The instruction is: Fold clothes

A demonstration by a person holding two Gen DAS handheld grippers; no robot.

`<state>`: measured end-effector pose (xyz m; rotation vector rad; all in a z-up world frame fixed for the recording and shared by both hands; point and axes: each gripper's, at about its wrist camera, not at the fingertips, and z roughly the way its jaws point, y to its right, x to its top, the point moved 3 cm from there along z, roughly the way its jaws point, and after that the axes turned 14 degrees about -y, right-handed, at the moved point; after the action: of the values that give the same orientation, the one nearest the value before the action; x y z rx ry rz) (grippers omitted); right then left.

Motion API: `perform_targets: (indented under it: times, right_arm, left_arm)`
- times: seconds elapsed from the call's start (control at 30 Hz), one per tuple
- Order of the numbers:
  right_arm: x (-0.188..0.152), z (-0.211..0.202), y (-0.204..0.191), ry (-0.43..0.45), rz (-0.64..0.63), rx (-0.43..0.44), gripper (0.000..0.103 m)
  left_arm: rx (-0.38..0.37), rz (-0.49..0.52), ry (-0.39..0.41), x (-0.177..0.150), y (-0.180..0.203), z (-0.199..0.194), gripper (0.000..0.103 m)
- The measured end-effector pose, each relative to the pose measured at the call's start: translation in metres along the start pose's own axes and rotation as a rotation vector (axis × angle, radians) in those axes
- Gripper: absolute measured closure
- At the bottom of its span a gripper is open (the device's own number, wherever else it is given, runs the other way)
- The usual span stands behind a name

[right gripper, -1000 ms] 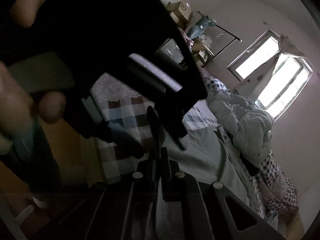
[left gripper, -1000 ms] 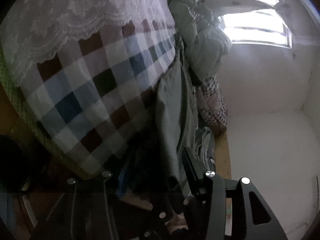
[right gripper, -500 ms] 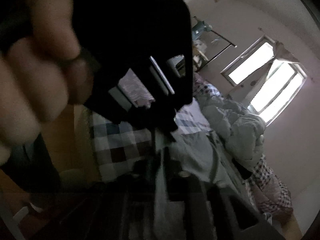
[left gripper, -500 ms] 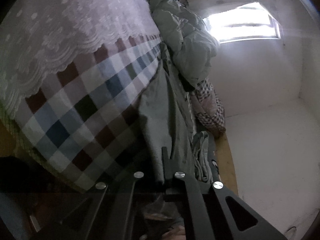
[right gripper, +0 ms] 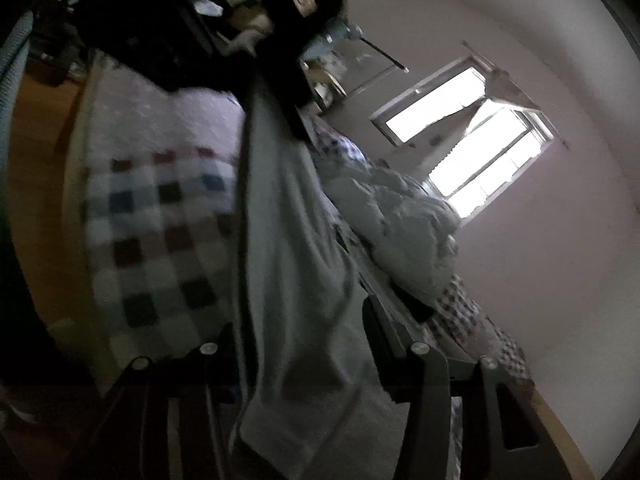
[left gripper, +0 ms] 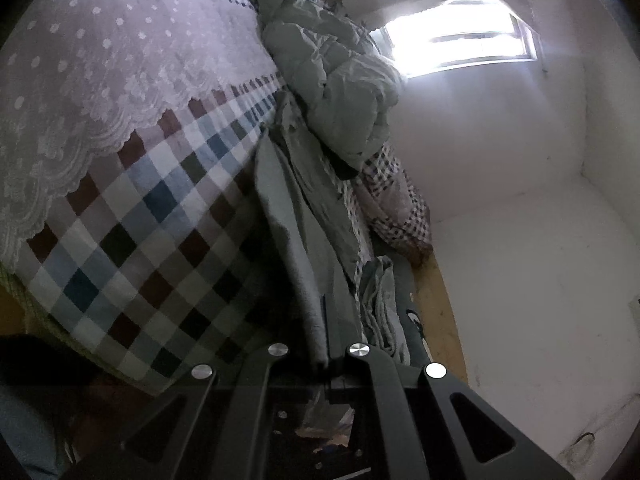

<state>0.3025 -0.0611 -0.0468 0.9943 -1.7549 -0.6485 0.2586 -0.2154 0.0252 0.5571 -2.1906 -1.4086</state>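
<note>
A grey-green garment (left gripper: 280, 216) runs from the bed down into my left gripper (left gripper: 323, 344), which is shut on its edge. In the right wrist view the same garment (right gripper: 288, 264) hangs in a long drape from the dark left gripper (right gripper: 280, 60) at the top. The cloth passes between the two spread fingers of my right gripper (right gripper: 300, 320), which is open; its right finger (right gripper: 380, 336) stands clear of the cloth. That view is blurred.
The bed carries a checked blanket (left gripper: 152, 216) with a white lace cover (left gripper: 100, 72) over it. A bunched pale green quilt (left gripper: 336, 80) and a checked pillow (left gripper: 396, 208) lie by the wall under a bright window (left gripper: 464, 40). More folded cloth (left gripper: 380, 304) sits beside the wooden bed edge.
My left gripper has closed on the garment's edge and raised it. My right gripper, shut on the cloth before, has opened, and the cloth now hangs between its fingers.
</note>
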Motion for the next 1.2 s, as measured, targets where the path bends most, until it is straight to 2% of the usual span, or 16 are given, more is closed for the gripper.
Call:
perform_targets:
  times: [0.27, 0.5, 0.73, 0.93, 1.0, 1.13, 1.2]
  right_arm:
    - [-0.051, 0.022, 0.030, -0.153, 0.021, -0.057, 0.047]
    - [-0.094, 0.045, 0.060, -0.275, 0.051, -0.109, 0.047]
    - [-0.159, 0.069, 0.099, -0.419, 0.063, -0.170, 0.047]
    - [-0.193, 0.056, 0.114, -0.464, 0.057, -0.179, 0.049]
    - [-0.199, 0.054, 0.118, -0.471, 0.045, -0.178, 0.053]
    - [-0.202, 0.054, 0.126, -0.467, 0.030, -0.177, 0.072]
    - [-0.201, 0.051, 0.128, -0.445, 0.009, -0.185, 0.074]
  left_arm:
    - [-0.013, 0.019, 0.051, 0.021, 0.026, -0.015, 0.103]
    - [0.010, 0.051, 0.062, 0.034, 0.042, -0.024, 0.103]
    - [0.039, 0.052, 0.066, 0.041, 0.043, -0.024, 0.103]
    - [0.071, 0.044, 0.068, 0.045, 0.038, -0.023, 0.103]
    - [0.084, 0.042, 0.067, 0.044, 0.036, -0.022, 0.103]
    - [0.103, 0.046, 0.058, 0.043, 0.036, -0.019, 0.103]
    - [0.112, 0.048, 0.059, 0.043, 0.036, -0.018, 0.103]
